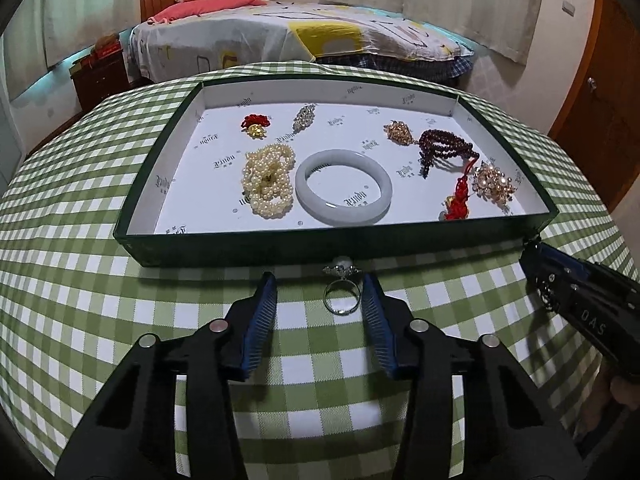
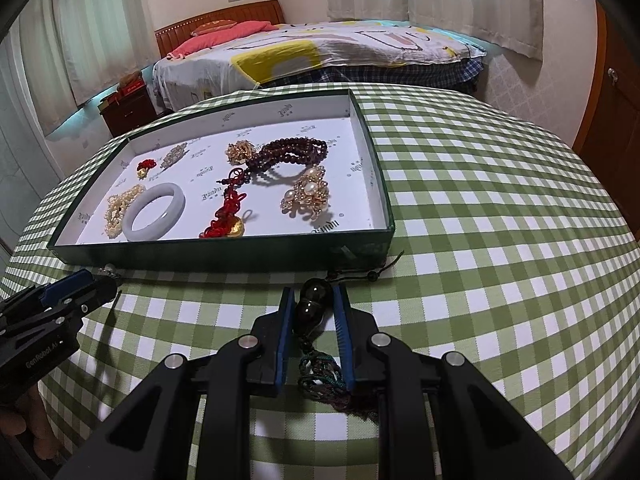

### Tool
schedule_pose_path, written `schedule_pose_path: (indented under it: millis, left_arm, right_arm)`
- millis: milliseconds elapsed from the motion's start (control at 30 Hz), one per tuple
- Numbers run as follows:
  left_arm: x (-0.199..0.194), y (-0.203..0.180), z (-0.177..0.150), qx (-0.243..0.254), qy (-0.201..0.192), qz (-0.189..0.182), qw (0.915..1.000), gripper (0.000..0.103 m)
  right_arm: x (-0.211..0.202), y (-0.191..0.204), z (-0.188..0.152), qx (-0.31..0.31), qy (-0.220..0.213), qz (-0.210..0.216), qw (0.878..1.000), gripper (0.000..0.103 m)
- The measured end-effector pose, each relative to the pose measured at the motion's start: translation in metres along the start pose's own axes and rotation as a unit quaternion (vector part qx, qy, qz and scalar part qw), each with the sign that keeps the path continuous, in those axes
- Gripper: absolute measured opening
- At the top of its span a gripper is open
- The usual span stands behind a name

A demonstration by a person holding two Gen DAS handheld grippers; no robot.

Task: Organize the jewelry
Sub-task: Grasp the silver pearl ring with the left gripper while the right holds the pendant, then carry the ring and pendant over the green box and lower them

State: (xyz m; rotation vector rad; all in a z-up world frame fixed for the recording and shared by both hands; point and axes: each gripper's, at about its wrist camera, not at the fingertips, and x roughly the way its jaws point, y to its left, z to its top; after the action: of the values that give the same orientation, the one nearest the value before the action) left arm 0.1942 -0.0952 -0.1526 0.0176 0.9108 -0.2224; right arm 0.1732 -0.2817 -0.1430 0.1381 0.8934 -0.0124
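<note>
The printed lettering on the white floor of the tray (image 1: 224,128) is too small and warped to read. In the left wrist view the tray's near wall hides part of the pale stone topping the ring (image 1: 341,292), at twelve o'clock from the band. The right gripper (image 1: 530,245) enters at three o'clock with only its tip in frame, its body cut by the edge. In the right wrist view the dark pendant (image 2: 313,304) sits partly behind the fingers (image 2: 285,340), and its tassel (image 2: 320,376) trails under the gripper body at six o'clock. The left gripper (image 2: 105,273) is cropped at nine o'clock.
</note>
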Motion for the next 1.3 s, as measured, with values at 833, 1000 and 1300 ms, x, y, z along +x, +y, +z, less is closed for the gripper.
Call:
schedule_pose_path:
  millis: [833,1000,1300]
  left_arm:
    - [0.0,0.006,0.002,0.003,-0.005,-0.018,0.9998,0.021]
    - [-0.011,0.005,0.001,0.006,-0.018,-0.019,0.9996,0.021]
    - [-0.04,0.006,0.005,0.006,-0.051,-0.023,0.9984,0.021]
  right_arm:
    - [-0.007,0.011,-0.002,-0.011,-0.016,0.007,1.0,0.021]
    - [-0.016,0.017,-0.006,-0.016,-0.026,0.011,0.999,0.021]
    - [-0.047,0.03,0.002,-0.02,-0.065,0.026,0.997,0.021]
